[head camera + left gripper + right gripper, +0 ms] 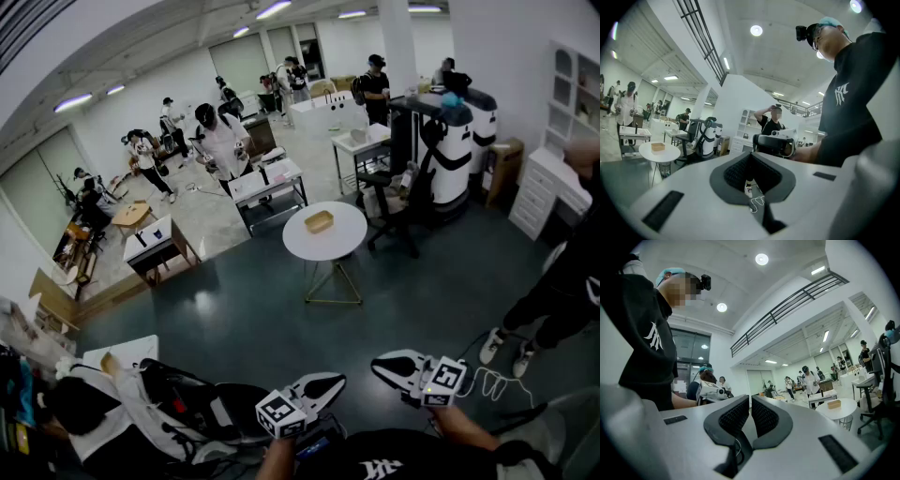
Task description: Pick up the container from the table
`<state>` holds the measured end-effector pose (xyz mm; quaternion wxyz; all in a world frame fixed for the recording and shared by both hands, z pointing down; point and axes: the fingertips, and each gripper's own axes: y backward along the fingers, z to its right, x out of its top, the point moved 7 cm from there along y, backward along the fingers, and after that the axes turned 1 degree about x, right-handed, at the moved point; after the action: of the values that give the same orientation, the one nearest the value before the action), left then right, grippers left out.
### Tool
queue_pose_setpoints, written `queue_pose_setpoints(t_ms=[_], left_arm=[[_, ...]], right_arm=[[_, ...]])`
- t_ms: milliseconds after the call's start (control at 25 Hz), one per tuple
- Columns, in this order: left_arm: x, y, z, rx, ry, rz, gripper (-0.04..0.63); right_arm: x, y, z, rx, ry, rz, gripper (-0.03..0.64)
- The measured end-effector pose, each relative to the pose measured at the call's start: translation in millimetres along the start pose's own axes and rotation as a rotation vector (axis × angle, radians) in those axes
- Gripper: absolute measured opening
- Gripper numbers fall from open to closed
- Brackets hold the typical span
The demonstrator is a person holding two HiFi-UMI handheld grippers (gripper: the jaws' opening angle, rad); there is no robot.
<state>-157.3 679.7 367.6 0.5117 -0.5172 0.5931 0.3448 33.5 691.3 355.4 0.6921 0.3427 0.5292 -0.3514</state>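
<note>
A small tan container (319, 221) sits on a round white table (347, 242) across the dark floor, well away from both grippers. My left gripper (336, 380) and right gripper (377, 364) are held low near my body, tips pointing at each other, both shut and empty. In the left gripper view the jaws of the left gripper (751, 155) meet, and the container (658, 146) shows far off at the left on the table (670, 153). The right gripper (750, 400) also looks closed, with the container (833, 404) far off at the right.
A person in black (562, 281) stands at the right beside a white cabinet (548, 187). A white machine and a chair (441, 159) stand behind the round table. Work tables (272, 187) and several people fill the far room. Bags (141, 403) lie at my lower left; a cable (483, 380) crosses the floor.
</note>
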Motion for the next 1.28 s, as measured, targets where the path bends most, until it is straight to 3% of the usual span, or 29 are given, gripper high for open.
queue_pose_setpoints(t_ms=[400,600,1280], left_arm=[[6.7,-6.7,14.6,0.006,-0.021,0.045,0.003],[4.2,-4.4,23.8,-0.029,-0.034,0.035,0.003],[-6.0,21.3,10.7,-0.050,-0.014,0.071,0.003]], right_arm=[[-1.5,18.2,-2.0,0.001,-0.023,-0.040,0.043],[-7.5,17.9,-7.9,-0.014,-0.029,-0.059,0.043],[-14.9,-0.4,-28.8,-0.067,-0.024,-0.074,0.044]])
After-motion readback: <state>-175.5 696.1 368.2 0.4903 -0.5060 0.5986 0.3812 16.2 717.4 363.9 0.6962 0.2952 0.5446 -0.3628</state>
